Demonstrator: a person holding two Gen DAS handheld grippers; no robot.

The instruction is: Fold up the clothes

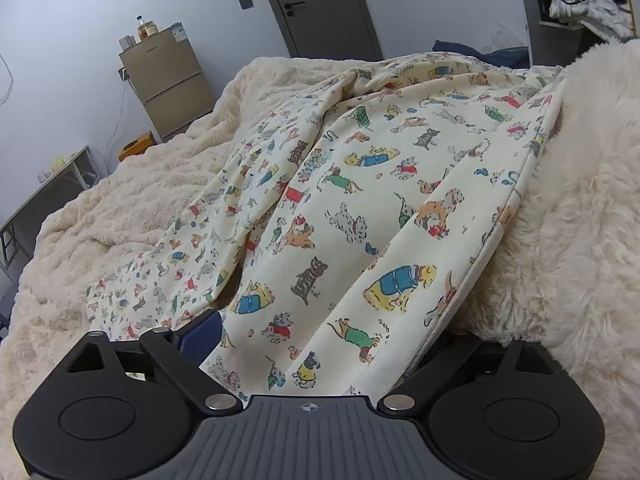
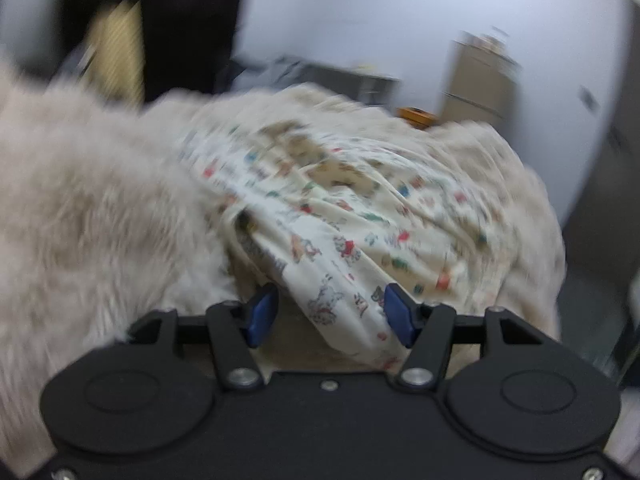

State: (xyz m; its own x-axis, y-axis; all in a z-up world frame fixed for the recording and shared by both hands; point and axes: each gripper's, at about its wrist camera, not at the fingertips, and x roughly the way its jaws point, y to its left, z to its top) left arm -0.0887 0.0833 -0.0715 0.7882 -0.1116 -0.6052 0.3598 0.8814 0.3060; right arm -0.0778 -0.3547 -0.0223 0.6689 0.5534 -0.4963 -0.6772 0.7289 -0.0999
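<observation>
A cream garment printed with small cartoon dogs [image 1: 360, 184] lies rumpled on a fluffy cream blanket [image 1: 132, 184]. My left gripper [image 1: 320, 344] stands wide open; the near end of the garment lies between its fingers and covers the right one, and only the left blue pad [image 1: 202, 334] shows. In the blurred right wrist view the same garment [image 2: 360, 216] spreads ahead. My right gripper [image 2: 332, 316] is open, with a fold of the cloth lying between its blue pads [image 2: 262, 316].
A fluffy cream mound [image 1: 580, 200] rises at the right of the garment. Beyond the bed stand a small beige fridge [image 1: 168, 84], a grey door [image 1: 320, 4] and a low table [image 1: 48, 188]. Clothes are piled on a shelf [image 1: 584, 4].
</observation>
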